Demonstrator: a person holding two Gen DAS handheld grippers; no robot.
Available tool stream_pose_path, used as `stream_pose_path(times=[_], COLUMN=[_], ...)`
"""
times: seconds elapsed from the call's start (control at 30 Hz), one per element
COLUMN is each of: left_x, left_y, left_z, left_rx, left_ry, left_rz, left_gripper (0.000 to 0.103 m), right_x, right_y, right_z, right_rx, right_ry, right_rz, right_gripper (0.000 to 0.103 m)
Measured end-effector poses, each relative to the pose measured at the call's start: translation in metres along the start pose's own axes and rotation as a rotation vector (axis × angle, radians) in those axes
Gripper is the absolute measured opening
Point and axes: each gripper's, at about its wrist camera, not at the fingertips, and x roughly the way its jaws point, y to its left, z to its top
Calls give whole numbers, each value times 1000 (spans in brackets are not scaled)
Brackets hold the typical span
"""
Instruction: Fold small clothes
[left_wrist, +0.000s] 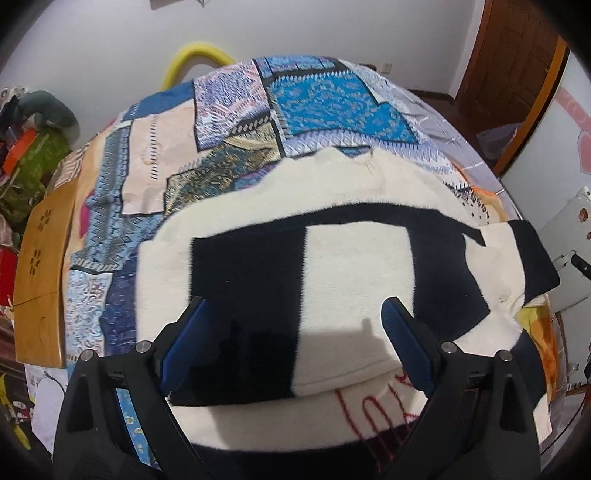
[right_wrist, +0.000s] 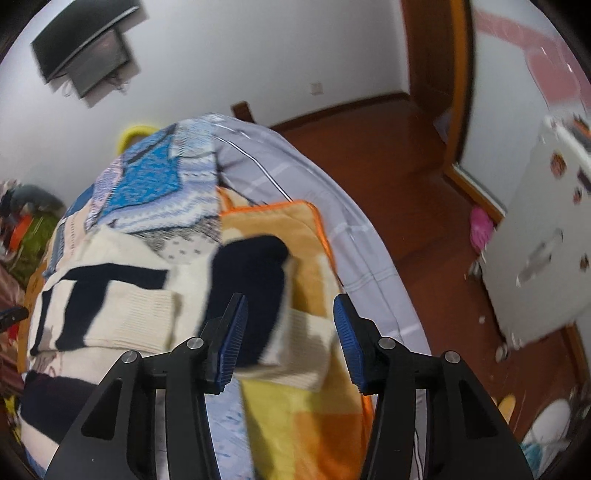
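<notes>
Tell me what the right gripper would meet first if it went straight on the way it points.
Probably the cream and navy knitted sleeve lying between the open jaws of the right gripper, on the orange and yellow blanket; depth is unclear.

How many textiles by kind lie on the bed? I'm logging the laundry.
Cream and black knitted sweater: 1
Blue patchwork-print cotton sheet: 1
Orange and yellow fleece blanket: 1
Grey checked bedsheet: 1
Total: 4

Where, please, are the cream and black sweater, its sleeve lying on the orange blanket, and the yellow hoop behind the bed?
Cream and black sweater (left_wrist: 354, 273): left wrist view, cream panel of its body.
Sleeve (right_wrist: 251, 280): right wrist view, its black part.
Yellow hoop (left_wrist: 195, 53): left wrist view, top of its arc.
</notes>
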Motion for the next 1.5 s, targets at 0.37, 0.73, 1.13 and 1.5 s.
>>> stream_pose_path(times=[0.37, 0.73, 1.13, 1.5], left_x=[39, 50, 22, -25], left_y=[-12, -26, -28, -14], left_z=[-6, -12, -16, -23], left_rx=[7, 48, 56, 36], left_ry=[98, 118, 53, -47], left_rz=[15, 36, 36, 7], left_gripper=[94, 94, 94, 94], right_x=[48, 70, 29, -50], right_y=[-35, -35, -19, 44], right_z=[-28, -37, -12, 37], right_rx=[137, 145, 82, -75], right_ry=[106, 127, 3, -155], right_rz=[35, 62, 77, 128], right_gripper=[45, 23, 5, 5])
